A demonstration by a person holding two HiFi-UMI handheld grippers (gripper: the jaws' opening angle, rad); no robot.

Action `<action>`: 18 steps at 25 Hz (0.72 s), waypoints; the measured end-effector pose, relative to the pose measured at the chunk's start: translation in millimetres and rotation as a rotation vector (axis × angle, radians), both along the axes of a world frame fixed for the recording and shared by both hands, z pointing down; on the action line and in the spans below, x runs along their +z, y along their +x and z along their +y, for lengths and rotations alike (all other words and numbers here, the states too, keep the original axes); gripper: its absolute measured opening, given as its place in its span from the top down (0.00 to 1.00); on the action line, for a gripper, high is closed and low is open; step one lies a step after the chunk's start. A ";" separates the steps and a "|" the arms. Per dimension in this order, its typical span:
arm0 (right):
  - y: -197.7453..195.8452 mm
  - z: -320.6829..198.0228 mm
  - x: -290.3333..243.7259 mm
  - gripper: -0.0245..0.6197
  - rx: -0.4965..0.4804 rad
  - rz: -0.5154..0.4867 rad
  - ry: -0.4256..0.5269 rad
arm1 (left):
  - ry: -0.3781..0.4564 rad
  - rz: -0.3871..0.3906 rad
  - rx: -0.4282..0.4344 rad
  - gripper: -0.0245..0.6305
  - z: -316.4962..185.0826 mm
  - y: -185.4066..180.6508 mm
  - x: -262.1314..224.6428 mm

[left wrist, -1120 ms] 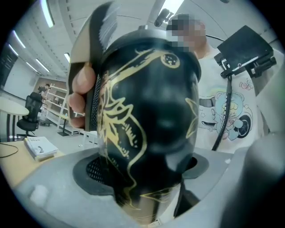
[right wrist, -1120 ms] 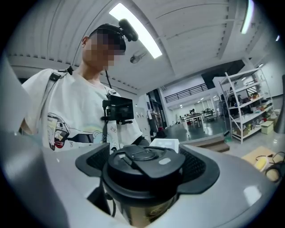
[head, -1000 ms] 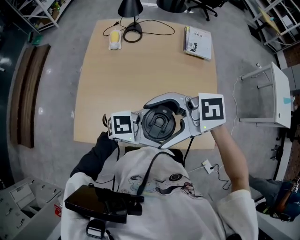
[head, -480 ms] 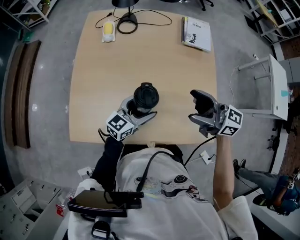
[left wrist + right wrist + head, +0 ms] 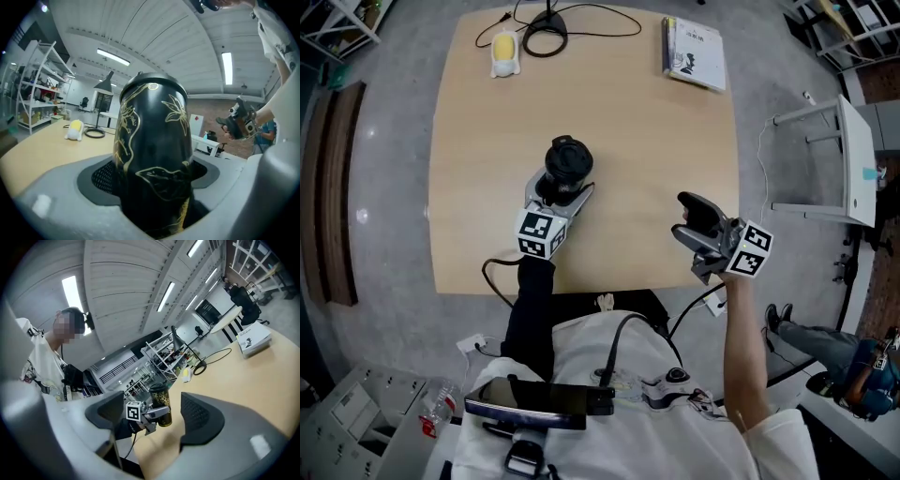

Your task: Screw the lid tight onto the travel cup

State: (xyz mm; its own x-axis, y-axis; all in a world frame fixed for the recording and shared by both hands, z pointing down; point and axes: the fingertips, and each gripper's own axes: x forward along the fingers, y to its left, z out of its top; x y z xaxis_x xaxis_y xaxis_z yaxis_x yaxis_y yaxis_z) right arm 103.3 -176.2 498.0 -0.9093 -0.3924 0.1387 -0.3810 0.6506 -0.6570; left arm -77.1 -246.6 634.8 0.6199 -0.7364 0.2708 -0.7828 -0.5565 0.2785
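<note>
Cup [image 5: 568, 159] clamped in left tool [image 5: 562, 194]; right tool [image 5: 691, 223] empty, jaws apart, just narrowing.

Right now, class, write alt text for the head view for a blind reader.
The left gripper holds a black lidded travel cup upright over a pale wooden table. The right gripper, empty, its jaws just closing somewhat, hangs over the table's right side.

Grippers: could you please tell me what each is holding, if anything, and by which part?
The left gripper grips the travel cup around its lower body. The right gripper holds nothing: its jaws have just been closing with nothing between.
</note>
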 end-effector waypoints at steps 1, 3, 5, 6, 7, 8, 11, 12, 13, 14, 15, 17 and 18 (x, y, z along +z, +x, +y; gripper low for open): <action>0.8 1.8 1.6 0.38 0.006 0.001 -0.003 | -0.012 -0.014 -0.023 0.35 -2.4 -5.8 8.3; 2.7 5.9 4.2 0.38 0.020 -0.001 -0.010 | -0.030 -0.040 -0.055 0.35 -3.4 -14.2 22.1; 3.3 8.8 6.6 0.39 0.028 -0.003 -0.017 | -0.039 -0.064 -0.083 0.35 -3.5 -20.6 32.5; 3.1 10.2 8.2 0.39 0.029 -0.003 -0.020 | -0.041 -0.076 -0.097 0.35 -3.9 -23.3 37.1; 2.7 11.7 10.1 0.39 0.027 -0.002 -0.022 | -0.041 -0.085 -0.110 0.35 -4.1 -25.3 41.3; 2.6 13.5 12.0 0.39 0.025 0.000 -0.025 | -0.041 -0.089 -0.123 0.35 -4.0 -26.7 45.1; 3.9 19.0 16.4 0.39 0.016 0.004 -0.031 | -0.032 -0.090 -0.155 0.35 -1.1 -28.4 53.4; 4.7 20.5 17.5 0.39 0.012 0.007 -0.032 | -0.028 -0.089 -0.166 0.35 0.3 -28.9 55.8; 5.5 21.7 18.5 0.40 0.006 0.010 -0.034 | -0.025 -0.088 -0.178 0.35 1.7 -29.9 57.9; 6.3 22.7 19.5 0.40 -0.002 0.013 -0.035 | -0.019 -0.086 -0.192 0.35 3.2 -31.5 59.2; 7.0 23.8 20.2 0.40 -0.011 0.017 -0.036 | -0.011 -0.082 -0.207 0.35 4.9 -33.2 59.3; 8.5 25.7 21.5 0.40 -0.033 0.024 -0.040 | 0.009 -0.075 -0.229 0.35 8.5 -35.5 57.2; 9.0 26.0 22.3 0.40 -0.043 0.026 -0.041 | 0.019 -0.076 -0.232 0.35 9.5 -35.6 56.1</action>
State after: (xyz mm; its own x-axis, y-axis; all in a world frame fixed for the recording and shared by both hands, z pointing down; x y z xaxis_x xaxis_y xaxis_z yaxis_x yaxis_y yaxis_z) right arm 112.3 -150.2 520.3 -0.9209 -0.3469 0.1778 -0.3709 0.6396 -0.6733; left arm -112.6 -237.1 690.9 0.4115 -0.8623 0.2952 -0.9088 -0.3636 0.2047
